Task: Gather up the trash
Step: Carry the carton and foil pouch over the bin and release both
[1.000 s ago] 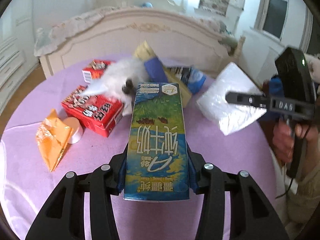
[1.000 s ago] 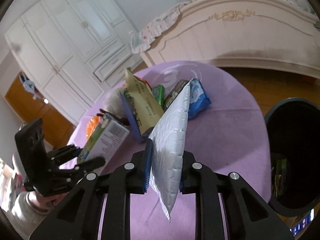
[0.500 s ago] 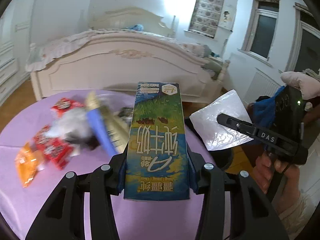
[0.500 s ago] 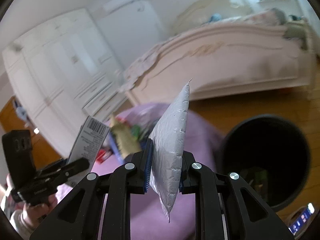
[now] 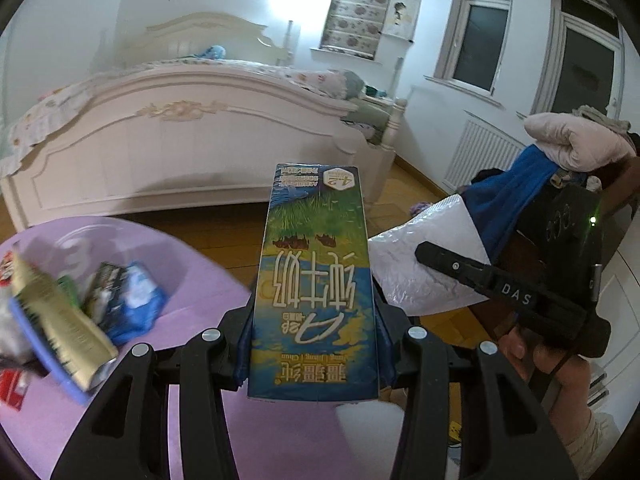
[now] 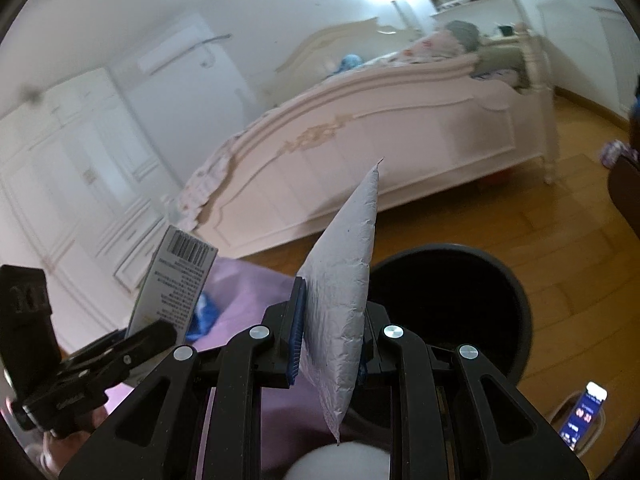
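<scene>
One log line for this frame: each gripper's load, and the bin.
left gripper: milk carton | right gripper: bubble mailer | black bin: beyond mailer, nothing dropped

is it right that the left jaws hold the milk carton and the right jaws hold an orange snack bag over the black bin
Not quite. The right gripper holds a white padded mailer, not an orange snack bag, as the right wrist view shows. The rest stands: the left gripper clamps the milk carton, and the black bin sits just beyond the mailer.
</scene>
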Motion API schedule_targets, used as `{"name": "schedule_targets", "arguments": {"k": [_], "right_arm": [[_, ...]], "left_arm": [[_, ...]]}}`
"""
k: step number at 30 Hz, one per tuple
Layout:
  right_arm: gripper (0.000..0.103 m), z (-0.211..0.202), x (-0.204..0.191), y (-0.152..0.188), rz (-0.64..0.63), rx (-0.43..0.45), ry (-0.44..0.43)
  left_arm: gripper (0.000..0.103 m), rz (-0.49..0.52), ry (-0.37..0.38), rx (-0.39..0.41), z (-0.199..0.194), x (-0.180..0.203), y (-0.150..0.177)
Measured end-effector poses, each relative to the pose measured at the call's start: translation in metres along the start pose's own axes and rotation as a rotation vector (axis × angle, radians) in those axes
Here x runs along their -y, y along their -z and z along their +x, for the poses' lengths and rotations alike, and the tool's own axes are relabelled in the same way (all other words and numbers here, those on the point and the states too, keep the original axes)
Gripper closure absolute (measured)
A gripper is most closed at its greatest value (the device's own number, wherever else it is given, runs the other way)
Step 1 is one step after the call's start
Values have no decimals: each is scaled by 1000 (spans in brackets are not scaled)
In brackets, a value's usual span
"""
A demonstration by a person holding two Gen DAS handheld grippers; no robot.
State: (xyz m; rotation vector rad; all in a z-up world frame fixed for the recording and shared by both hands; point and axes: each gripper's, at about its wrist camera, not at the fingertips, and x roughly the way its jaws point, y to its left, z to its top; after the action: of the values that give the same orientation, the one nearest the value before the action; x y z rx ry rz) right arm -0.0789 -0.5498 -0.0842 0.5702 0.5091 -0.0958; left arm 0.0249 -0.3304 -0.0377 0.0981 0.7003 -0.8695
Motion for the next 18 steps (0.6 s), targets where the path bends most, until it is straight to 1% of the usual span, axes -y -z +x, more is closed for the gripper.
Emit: {"name": "schedule_targets", "arguments": {"k": [2, 9, 18], "right_arm": [[82, 0, 14, 1, 23, 0, 16], [82, 12, 40, 6, 71, -12, 47], [82, 26, 60, 11, 108, -32, 59]], "left_arm": [[56, 2, 14, -15, 12, 5, -2], [56, 23, 49, -65, 44, 19, -3], [56, 22, 54, -126, 72, 21, -3]]}}
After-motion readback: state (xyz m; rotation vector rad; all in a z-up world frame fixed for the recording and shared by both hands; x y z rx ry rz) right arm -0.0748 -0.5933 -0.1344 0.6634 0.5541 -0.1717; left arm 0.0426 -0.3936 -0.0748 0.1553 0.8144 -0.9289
